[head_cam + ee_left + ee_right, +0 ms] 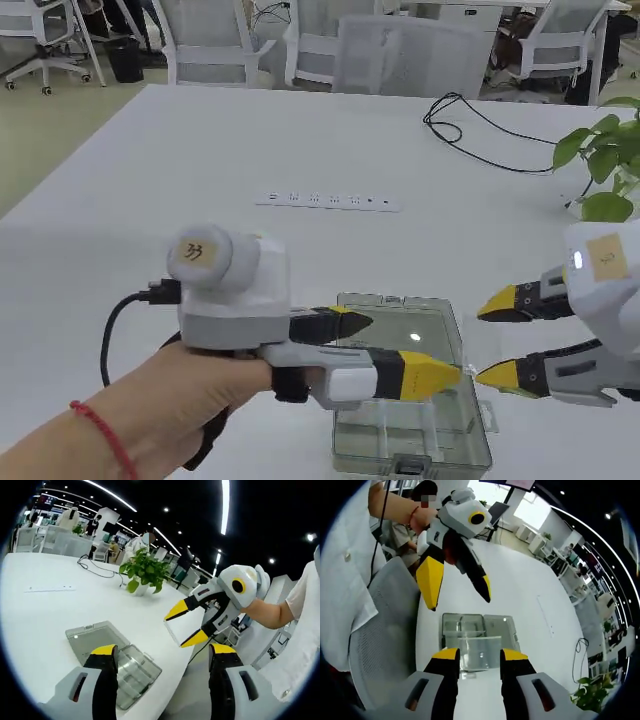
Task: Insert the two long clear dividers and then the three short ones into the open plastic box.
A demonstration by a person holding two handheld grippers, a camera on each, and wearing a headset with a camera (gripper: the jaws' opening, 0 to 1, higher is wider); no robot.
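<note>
The clear plastic box [400, 440] lies open on the white table, its lid [400, 320] folded flat on the far side. Thin clear ribs show inside the base [136, 674]. My right gripper [479, 345] hovers just right of the box, shut on a short clear divider [475, 650], which spans between its yellow fingertips [446, 654]. The divider [180, 629] hangs in the air above the table's edge. My left gripper [412, 346], held in a hand, points right over the box. Its jaws stand wide open with nothing between them [162, 652].
A white power strip [328, 200] lies mid-table. A black cable [470, 125] loops at the back right, beside a potted plant [600, 160]. Office chairs stand beyond the table. A grey mesh chair [385, 630] is close to the near edge.
</note>
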